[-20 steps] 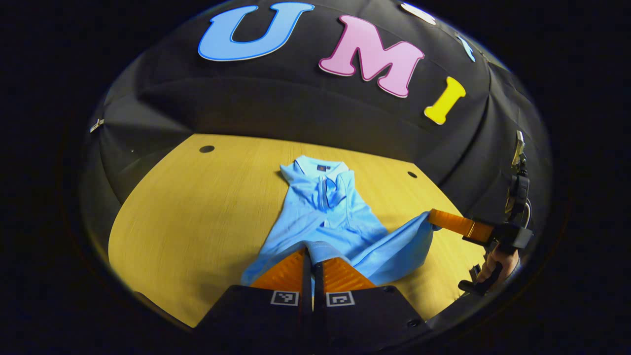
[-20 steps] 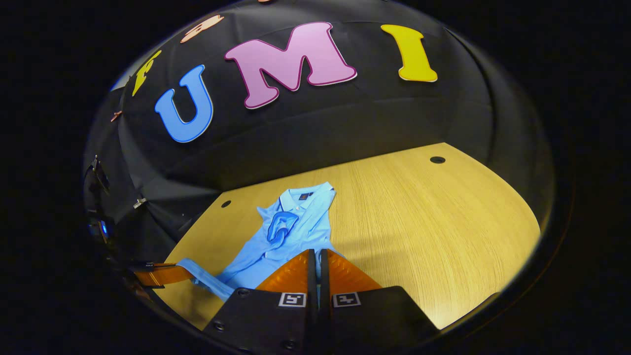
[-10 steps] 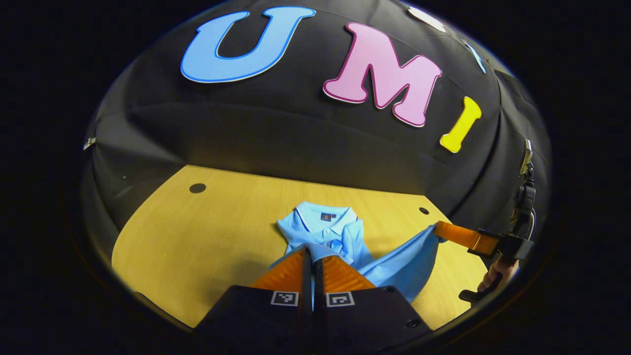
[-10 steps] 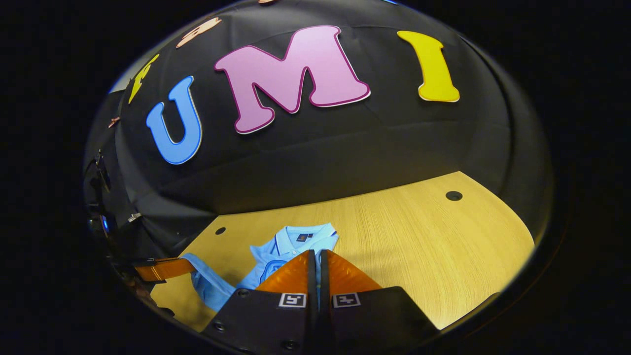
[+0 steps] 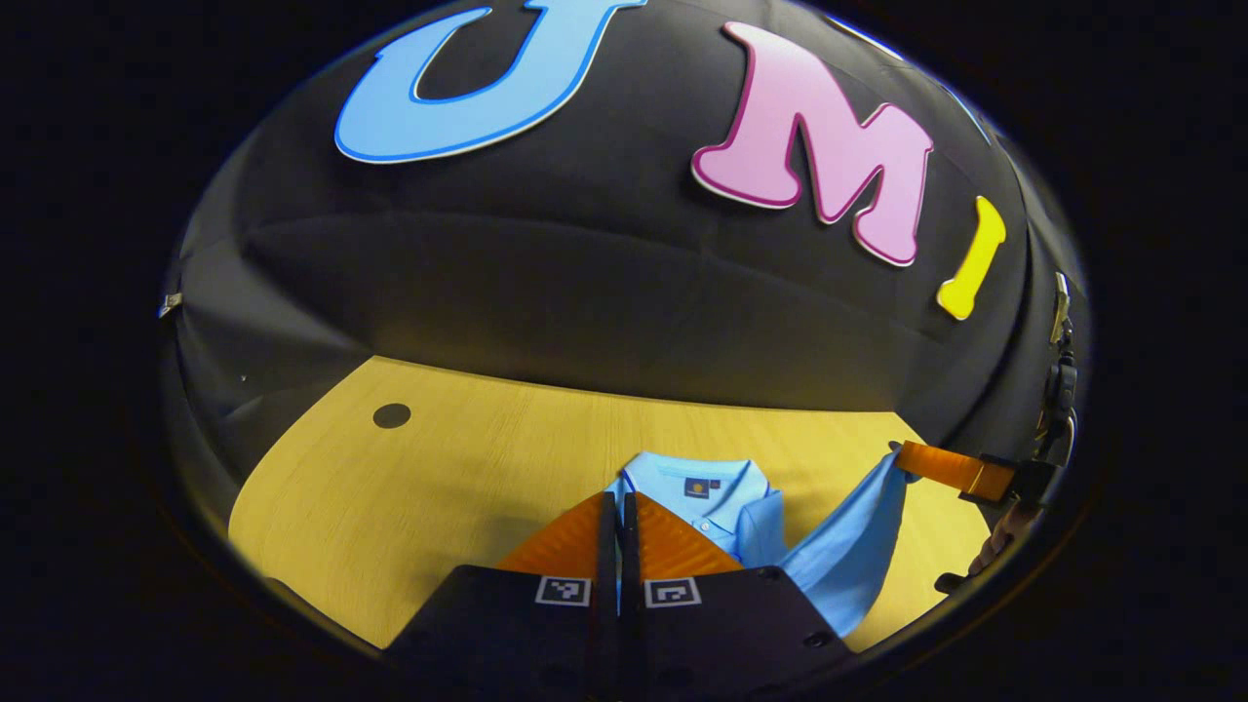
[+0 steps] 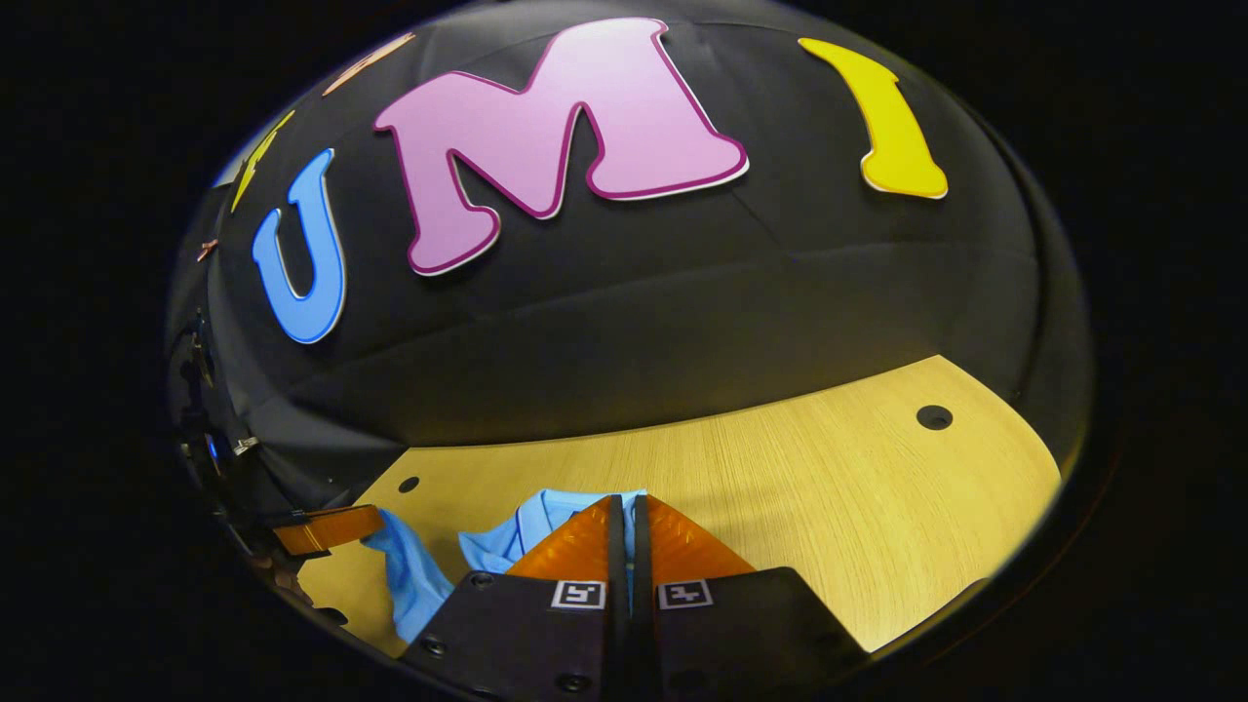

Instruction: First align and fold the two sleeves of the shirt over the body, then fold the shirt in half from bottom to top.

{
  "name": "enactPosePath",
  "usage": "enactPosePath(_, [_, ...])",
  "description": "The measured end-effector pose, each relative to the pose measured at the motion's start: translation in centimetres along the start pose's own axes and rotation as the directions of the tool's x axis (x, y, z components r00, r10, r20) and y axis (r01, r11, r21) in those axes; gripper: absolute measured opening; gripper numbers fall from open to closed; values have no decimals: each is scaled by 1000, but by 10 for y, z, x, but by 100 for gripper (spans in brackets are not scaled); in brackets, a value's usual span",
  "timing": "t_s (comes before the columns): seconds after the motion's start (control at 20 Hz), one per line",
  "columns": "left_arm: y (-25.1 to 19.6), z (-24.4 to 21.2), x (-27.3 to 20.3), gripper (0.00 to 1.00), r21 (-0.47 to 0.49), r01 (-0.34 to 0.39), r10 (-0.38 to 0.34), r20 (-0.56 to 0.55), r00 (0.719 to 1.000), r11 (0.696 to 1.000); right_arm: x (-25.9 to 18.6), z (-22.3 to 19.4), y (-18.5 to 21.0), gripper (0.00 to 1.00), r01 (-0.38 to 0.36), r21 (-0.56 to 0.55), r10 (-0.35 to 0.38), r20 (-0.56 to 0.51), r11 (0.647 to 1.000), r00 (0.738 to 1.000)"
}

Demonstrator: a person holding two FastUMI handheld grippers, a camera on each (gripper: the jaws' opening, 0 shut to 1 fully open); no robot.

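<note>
A light blue polo shirt (image 5: 838, 556) lies on the wooden table (image 5: 439, 487), its collar (image 5: 697, 487) toward the back wall. In the left gripper view, my left gripper (image 5: 616, 499) is shut just in front of the collar, a strip of blue cloth pinched between its fingers. Off to the right, the right gripper (image 5: 902, 456) holds the shirt's lower edge lifted off the table. In the right gripper view, my right gripper (image 6: 624, 502) is shut over the shirt (image 6: 487, 548), and the left gripper (image 6: 370, 522) grips a hanging fold at the lower left.
Round holes mark the table top (image 5: 391, 415) (image 6: 934, 417). The black cloth wall rises close behind the table's far edge. A hand (image 5: 994, 551) holds the right gripper's handle at the right edge. Bare wood (image 6: 829, 507) stretches right of the shirt.
Both grippers have carried the shirt's lower edge forward over the body toward the collar. The collar now sits right at the fingertips, and the wall looms closer.
</note>
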State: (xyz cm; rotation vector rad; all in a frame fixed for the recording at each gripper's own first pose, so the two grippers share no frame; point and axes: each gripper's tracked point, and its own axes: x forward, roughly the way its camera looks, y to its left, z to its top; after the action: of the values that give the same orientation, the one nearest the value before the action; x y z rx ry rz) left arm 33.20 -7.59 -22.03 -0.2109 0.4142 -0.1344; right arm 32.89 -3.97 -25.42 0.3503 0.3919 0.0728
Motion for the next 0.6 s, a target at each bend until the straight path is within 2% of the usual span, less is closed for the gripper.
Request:
enactPosePath(0.15, [7, -1, 35, 6, -8, -23, 23, -23, 999, 1000, 30, -10, -10, 5, 19, -11, -19, -32, 1000, 999])
enactPosePath(0.4, [16, -46, 78, 6, 10, -58, 59, -126, 990, 998, 74, -57, -32, 5, 77, -16, -79, -162, 997, 984])
enactPosePath(0.5, [17, -52, 84, 6, 14, -67, 68, -135, 989, 998, 85, -78, -44, 5, 112, -20, -114, -216, 994, 970])
enactPosePath(0.6, [19, -58, 86, 6, 22, -80, 83, -151, 985, 997, 87, -102, -54, 5, 151, 2, -143, -308, 989, 941])
